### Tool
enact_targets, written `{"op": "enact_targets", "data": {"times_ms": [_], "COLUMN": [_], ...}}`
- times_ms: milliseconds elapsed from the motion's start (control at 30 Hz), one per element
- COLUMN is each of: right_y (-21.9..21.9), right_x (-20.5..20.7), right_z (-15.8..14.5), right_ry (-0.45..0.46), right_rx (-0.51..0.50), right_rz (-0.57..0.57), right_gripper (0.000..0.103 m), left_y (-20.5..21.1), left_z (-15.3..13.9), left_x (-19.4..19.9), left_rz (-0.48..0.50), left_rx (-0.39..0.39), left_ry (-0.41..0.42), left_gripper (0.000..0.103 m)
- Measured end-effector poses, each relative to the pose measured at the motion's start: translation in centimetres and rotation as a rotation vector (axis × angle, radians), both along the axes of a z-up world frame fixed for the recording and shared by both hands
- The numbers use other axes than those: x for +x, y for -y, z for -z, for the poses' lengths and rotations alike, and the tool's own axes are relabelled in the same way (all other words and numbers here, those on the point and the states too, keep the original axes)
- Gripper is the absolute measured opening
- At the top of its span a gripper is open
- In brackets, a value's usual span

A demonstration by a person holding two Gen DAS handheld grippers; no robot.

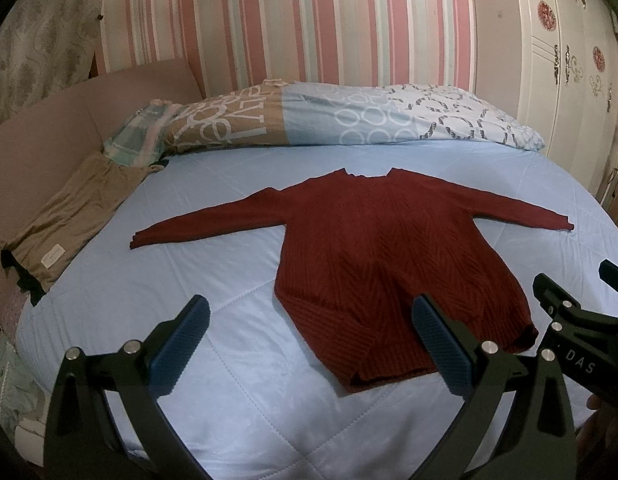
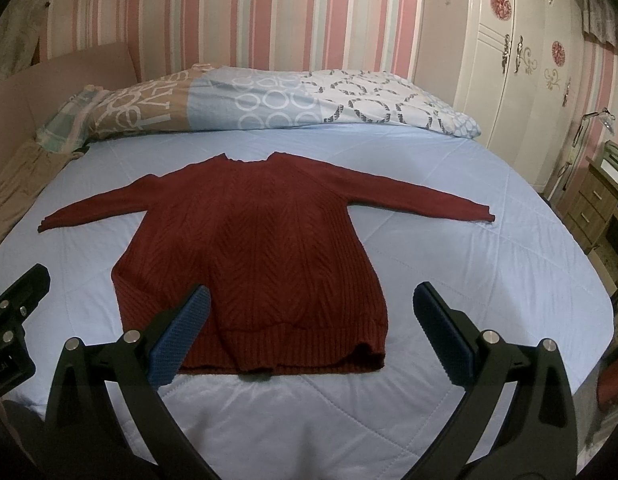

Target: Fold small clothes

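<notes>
A dark red knit sweater [image 1: 381, 248] lies flat on the light blue bed [image 1: 213, 280], neck toward the pillows, both sleeves spread out sideways. It also shows in the right wrist view [image 2: 253, 248]. My left gripper [image 1: 311, 312] is open and empty, held above the bed near the sweater's hem, over its left side. My right gripper [image 2: 311, 300] is open and empty, above the hem's right half. The right gripper also shows at the right edge of the left wrist view [image 1: 573, 292]. The left gripper body shows at the left edge of the right wrist view [image 2: 13, 304].
Patterned pillows [image 1: 349, 120] lie along the head of the bed. A folded tan garment [image 1: 69, 224] and a checked cloth [image 1: 137, 140] lie at the bed's left edge by a pink headboard. A white wardrobe [image 2: 509, 60] and wooden drawers [image 2: 597, 208] stand on the right.
</notes>
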State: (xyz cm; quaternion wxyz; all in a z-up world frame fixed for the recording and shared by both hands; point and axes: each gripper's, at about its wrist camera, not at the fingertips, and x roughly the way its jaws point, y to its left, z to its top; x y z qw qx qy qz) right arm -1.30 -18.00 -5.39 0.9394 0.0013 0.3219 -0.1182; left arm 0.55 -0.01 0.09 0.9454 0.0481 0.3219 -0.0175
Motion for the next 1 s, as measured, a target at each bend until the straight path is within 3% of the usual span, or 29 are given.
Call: {"op": "enact_targets", "data": {"times_ms": [1000], "right_y": [0.1], "right_x": [-0.3], "right_z": [0.8], "right_ry": [-0.017], "right_rx": [-0.003], "right_rz": [-0.001], "right_gripper": [0.1], "left_y": [-0.1], "left_z": [1.6], "left_x": [-0.4], "left_rz": [0.001], "left_rx": [-0.005], "left_ry": [-0.017], "left_gripper": [0.102]}}
